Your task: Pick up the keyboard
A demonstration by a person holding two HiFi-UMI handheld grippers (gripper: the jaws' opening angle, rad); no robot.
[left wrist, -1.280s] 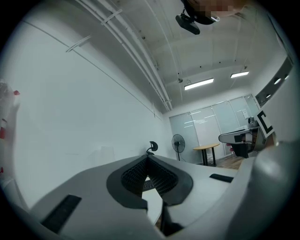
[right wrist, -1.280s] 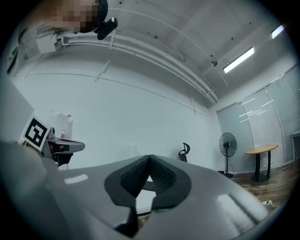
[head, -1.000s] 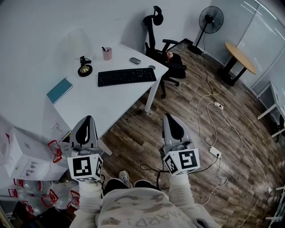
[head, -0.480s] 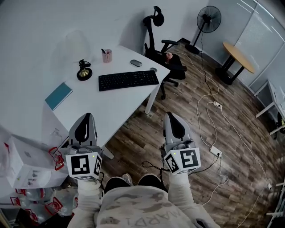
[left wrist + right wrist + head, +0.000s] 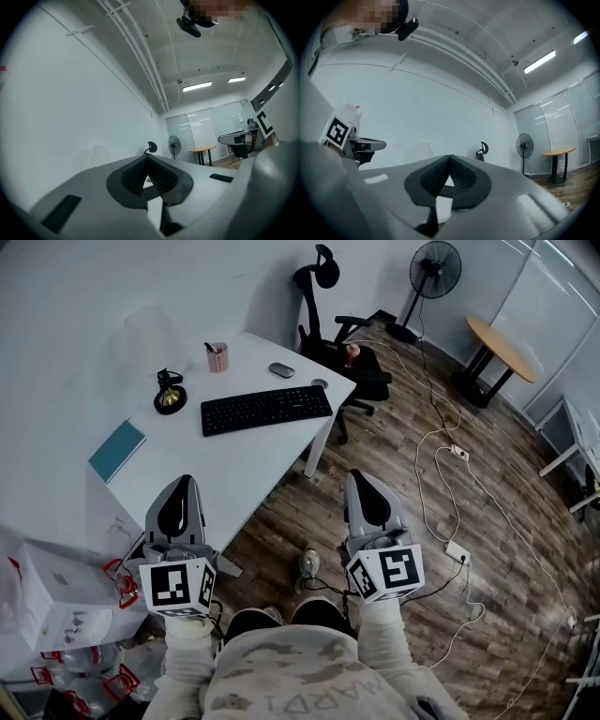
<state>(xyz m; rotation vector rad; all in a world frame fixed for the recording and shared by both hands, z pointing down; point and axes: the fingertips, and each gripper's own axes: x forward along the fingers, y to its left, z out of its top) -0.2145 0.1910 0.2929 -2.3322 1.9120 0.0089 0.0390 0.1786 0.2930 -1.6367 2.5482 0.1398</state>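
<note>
A black keyboard point(image 5: 266, 409) lies on the white desk point(image 5: 234, 470), near its far right corner. My left gripper point(image 5: 176, 491) hangs over the desk's near edge, well short of the keyboard, with its jaws shut and nothing in them. My right gripper point(image 5: 366, 488) is off the desk over the wooden floor, also shut and empty. In the left gripper view the shut jaws point(image 5: 149, 161) fill the lower frame, and a sliver of the keyboard point(image 5: 151, 191) shows through the gap. The right gripper view shows its shut jaws point(image 5: 449, 164) and a bit of the keyboard point(image 5: 447, 191).
On the desk stand a pen cup point(image 5: 217, 357), a mouse point(image 5: 281, 370), a small lamp point(image 5: 170, 393) and a teal notebook point(image 5: 117, 451). A black office chair point(image 5: 339, 343), a fan point(image 5: 433, 268), a round table point(image 5: 500, 345), floor cables point(image 5: 441, 474) and boxes point(image 5: 56, 601) surround it.
Both grippers have moved forward towards the desk, still shut. The desk and keyboard sit slightly lower and closer in the head view, and a shoe now shows on the floor.
</note>
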